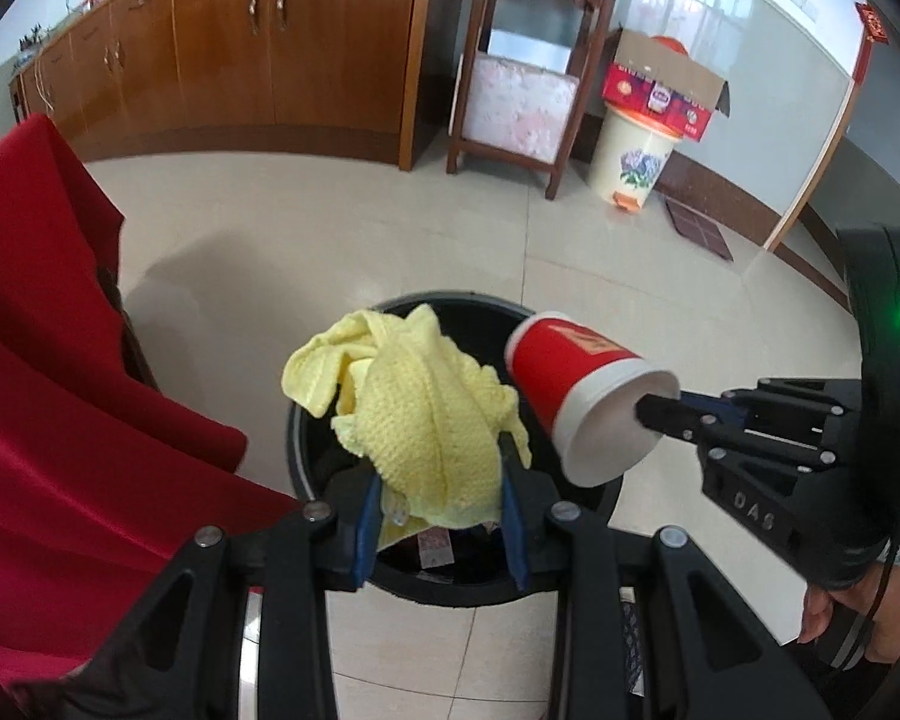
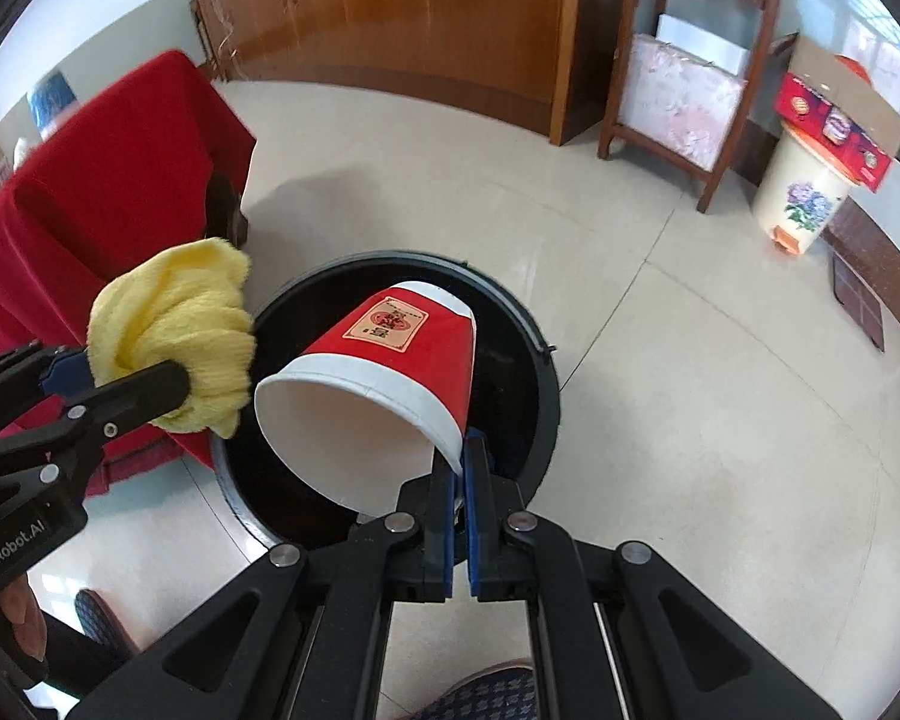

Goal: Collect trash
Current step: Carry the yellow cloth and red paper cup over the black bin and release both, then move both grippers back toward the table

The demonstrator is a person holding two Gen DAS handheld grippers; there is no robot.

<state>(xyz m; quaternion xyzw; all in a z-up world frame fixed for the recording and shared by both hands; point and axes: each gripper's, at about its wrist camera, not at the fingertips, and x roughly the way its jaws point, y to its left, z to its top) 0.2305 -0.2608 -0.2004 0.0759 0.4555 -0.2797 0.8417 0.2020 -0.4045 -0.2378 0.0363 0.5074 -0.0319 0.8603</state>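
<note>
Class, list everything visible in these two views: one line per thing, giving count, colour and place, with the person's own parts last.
paper cup: one, red and white, over the bin
cloth: one, yellow, over the bin
trash bin: one, black, on the floor
tablecloth: one, red, left
cabinets: brown, far wall
pedal bin: one, cream, far right
carton: one, red, atop it
left gripper: clamps the cloth
right gripper: pinches the cup's rim

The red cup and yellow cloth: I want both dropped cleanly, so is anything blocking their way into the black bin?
Nothing visible blocks them. The red cup and yellow cloth hang over the open black bin, which has no lid on it.
</note>
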